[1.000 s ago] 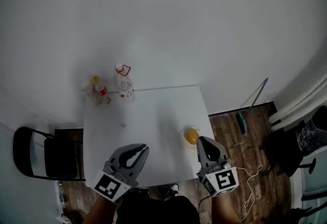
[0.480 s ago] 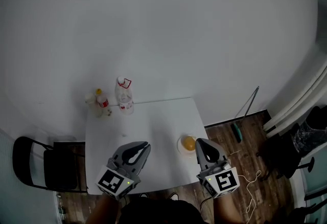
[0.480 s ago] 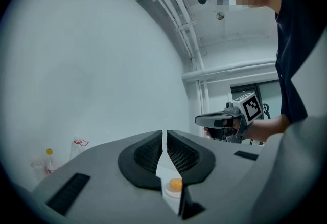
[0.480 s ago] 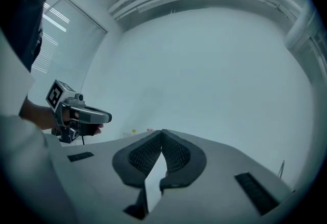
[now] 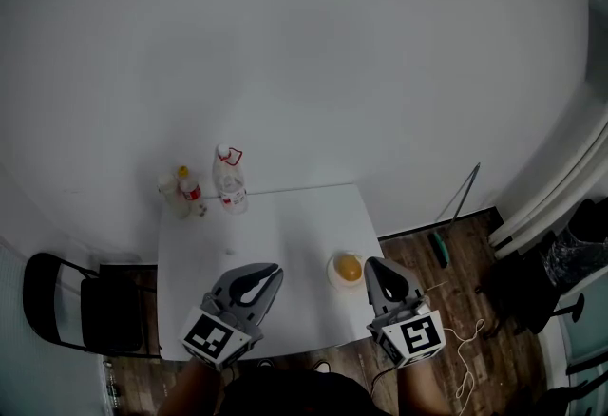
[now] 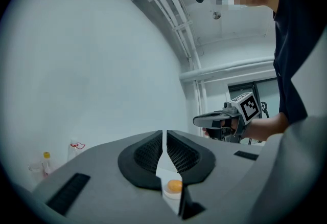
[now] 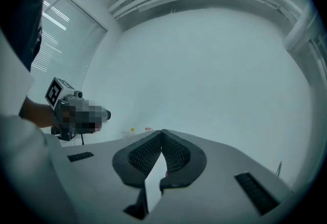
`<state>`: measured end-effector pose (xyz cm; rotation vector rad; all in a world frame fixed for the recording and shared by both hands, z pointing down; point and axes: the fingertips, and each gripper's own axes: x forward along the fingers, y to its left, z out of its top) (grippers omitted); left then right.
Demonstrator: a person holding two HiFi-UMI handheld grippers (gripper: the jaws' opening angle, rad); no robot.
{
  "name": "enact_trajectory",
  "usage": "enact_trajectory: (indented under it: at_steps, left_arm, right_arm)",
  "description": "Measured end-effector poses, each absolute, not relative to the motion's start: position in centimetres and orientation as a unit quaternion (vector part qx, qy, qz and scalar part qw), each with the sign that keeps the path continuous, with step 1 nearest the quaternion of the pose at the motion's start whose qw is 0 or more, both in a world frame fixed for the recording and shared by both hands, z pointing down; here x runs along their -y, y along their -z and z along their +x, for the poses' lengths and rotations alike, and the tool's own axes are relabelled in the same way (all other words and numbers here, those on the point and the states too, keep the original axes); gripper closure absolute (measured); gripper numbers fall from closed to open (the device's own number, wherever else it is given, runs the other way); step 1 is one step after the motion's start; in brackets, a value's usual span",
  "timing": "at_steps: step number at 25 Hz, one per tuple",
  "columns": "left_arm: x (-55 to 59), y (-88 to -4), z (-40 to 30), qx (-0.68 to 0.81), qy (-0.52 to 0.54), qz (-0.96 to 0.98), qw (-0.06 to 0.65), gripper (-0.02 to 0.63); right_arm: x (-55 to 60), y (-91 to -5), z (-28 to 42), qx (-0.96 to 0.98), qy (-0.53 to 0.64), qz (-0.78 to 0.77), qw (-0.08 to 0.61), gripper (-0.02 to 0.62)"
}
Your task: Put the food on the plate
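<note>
Well, the left gripper point(image 5: 270, 272) and right gripper point(image 5: 376, 265) hung clenched, empty; bottles point(image 5: 231, 179) stood well apart from the plate point(image 5: 334, 274) holding food point(image 5: 350, 266).

A sparse, office-like room — blank white wall point(image 5: 304, 44), wood-plank floor point(image 5: 467, 251), small white table point(image 5: 275, 229), black folding chair point(image 5: 59, 302).

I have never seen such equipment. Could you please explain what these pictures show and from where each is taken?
There is no robot: a person holds a two-jaw gripper in each hand. The head view, from a camera on the person's head, looks down on the left gripper, the right gripper and a white table. The other two pictures come from cameras riding on each gripper, looking along its jaws. On the table stand bottles at the far left corner, and a plate with orange food near the right edge. Both grippers are shut and hold nothing.
</note>
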<state>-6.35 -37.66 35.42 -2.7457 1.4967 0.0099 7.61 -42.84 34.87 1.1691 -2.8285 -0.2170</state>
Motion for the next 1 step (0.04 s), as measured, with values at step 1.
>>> enact_trajectory:
  at_steps: [1]
  left_arm:
    - [37.62, -35.39, -6.12, -0.478, -0.003, -0.878, 0.009, 0.563]
  right_arm:
    - [42.83, -34.83, 7.80, 0.921, 0.071, 0.380, 0.036, 0.574]
